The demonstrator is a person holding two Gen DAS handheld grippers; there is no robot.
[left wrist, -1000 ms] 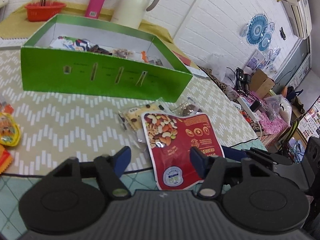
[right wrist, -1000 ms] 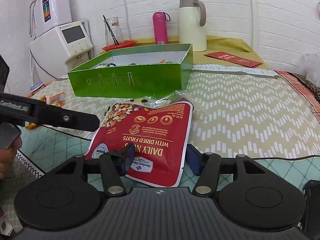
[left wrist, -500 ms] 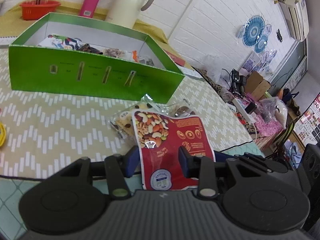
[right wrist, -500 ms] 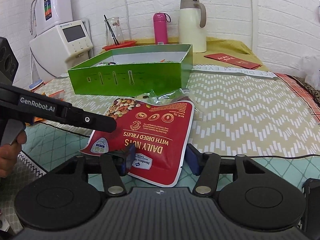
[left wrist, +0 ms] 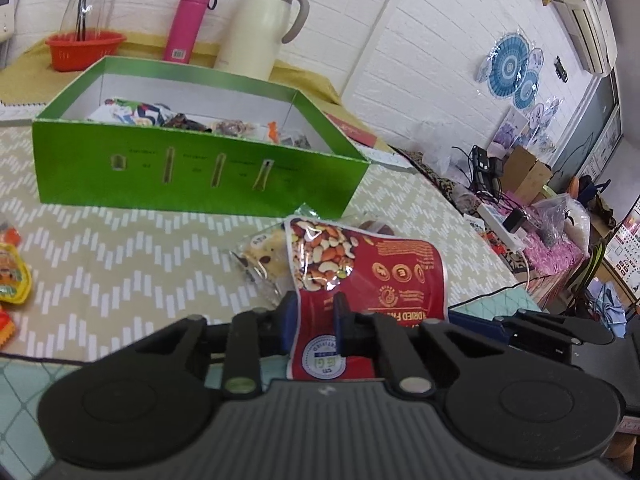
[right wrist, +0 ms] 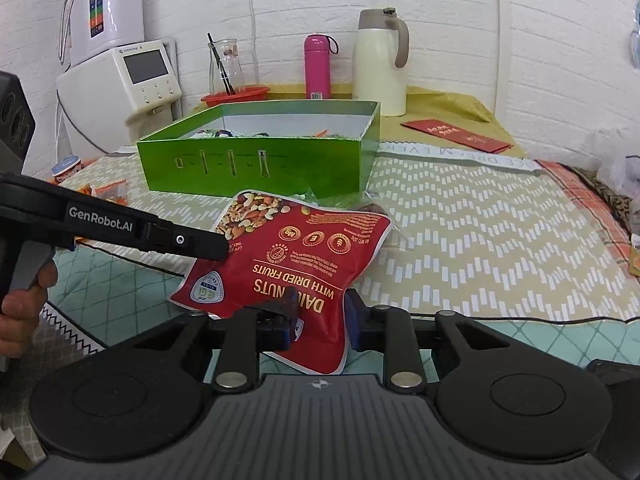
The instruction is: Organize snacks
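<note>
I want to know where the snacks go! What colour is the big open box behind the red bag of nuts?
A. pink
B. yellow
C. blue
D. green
D: the open box standing behind the red nut bag on the table has bright green walls, and a few snack packets already lie inside it.
</note>
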